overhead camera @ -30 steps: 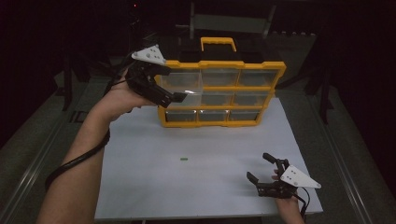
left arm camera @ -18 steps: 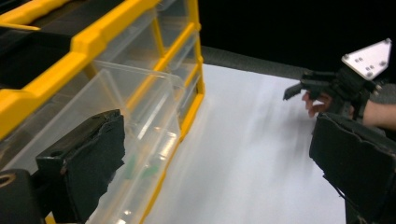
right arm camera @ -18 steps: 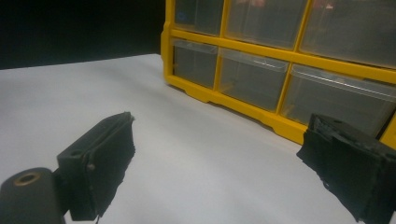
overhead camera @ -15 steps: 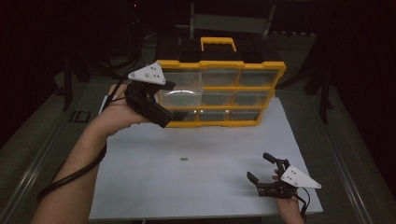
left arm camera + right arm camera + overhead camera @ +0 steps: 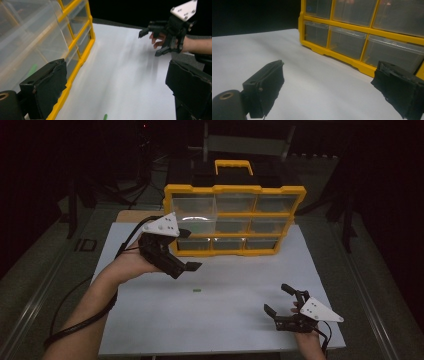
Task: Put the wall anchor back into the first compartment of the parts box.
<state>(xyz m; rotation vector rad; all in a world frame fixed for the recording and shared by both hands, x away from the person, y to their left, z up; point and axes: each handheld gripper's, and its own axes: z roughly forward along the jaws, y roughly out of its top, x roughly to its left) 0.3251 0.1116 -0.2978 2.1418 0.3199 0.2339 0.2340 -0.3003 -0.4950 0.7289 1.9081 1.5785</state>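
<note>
A yellow organizer case (image 5: 235,215) with clear drawers stands upright at the back of the white table (image 5: 240,280). My left gripper (image 5: 188,251) hovers open just in front of the case's lower left corner, nothing between its jaws. A small green piece (image 5: 196,291) lies on the table below it, also at the bottom of the left gripper view as the green piece (image 5: 105,116). My right gripper (image 5: 276,298) rests open near the front right edge. In the right gripper view, the right gripper (image 5: 329,75) faces the case (image 5: 362,35).
The left gripper view has the case (image 5: 75,42) close on the left, with something green (image 5: 32,70) behind a clear drawer front, and the other hand's gripper (image 5: 167,32) far across the table. Dark stands and a black box surround the table.
My left gripper has drawn back from the case's left side, down and toward the person, and now hangs over the table. The right gripper has stayed put.
</note>
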